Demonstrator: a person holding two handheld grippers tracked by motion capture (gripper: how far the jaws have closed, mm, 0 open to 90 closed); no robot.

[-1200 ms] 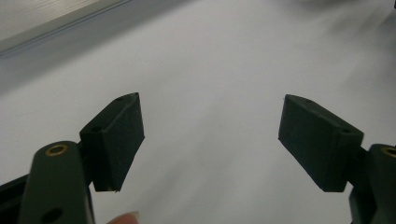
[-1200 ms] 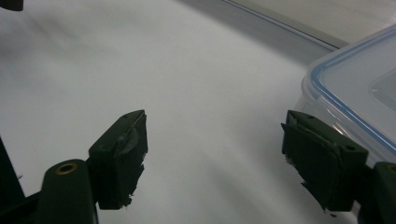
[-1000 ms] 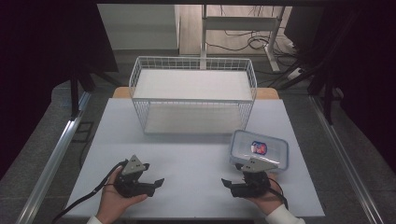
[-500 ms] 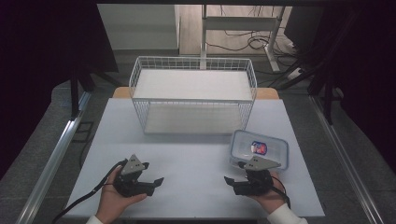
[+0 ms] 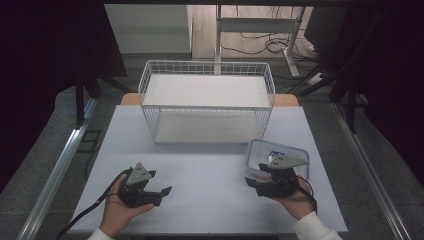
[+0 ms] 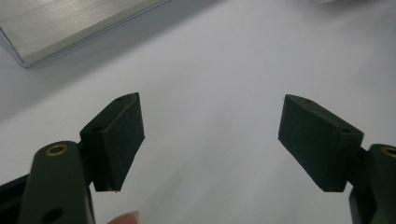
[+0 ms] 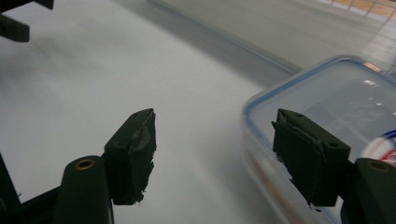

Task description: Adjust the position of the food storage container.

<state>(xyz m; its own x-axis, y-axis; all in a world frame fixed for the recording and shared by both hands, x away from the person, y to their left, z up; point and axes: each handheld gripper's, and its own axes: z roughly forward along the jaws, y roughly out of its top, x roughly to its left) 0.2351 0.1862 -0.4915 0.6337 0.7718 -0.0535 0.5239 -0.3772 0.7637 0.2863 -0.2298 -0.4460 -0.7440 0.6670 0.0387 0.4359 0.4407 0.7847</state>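
So nearest to me, my left gripper (image 5: 162,191) is just sitting low over the white surface (image 5: 210,175) with its jaws spread wide and nothing between them. My right gripper (image 5: 255,181) is up at the near left corner of the clear plastic container (image 5: 295,155); its jaws have just been closing in a bit but they're apart, nothing pinched, one jaw over the lid's blue-edged rim and the other over bare surface. The container sits on the right side of the surface, lid on, with a red and blue label inside. Past it stands a white wire basket (image 5: 207,107), right at the back edge. Nothing lies between the two. Beyond that, grey floor, desk legs (image 5: 255,30) and cables.
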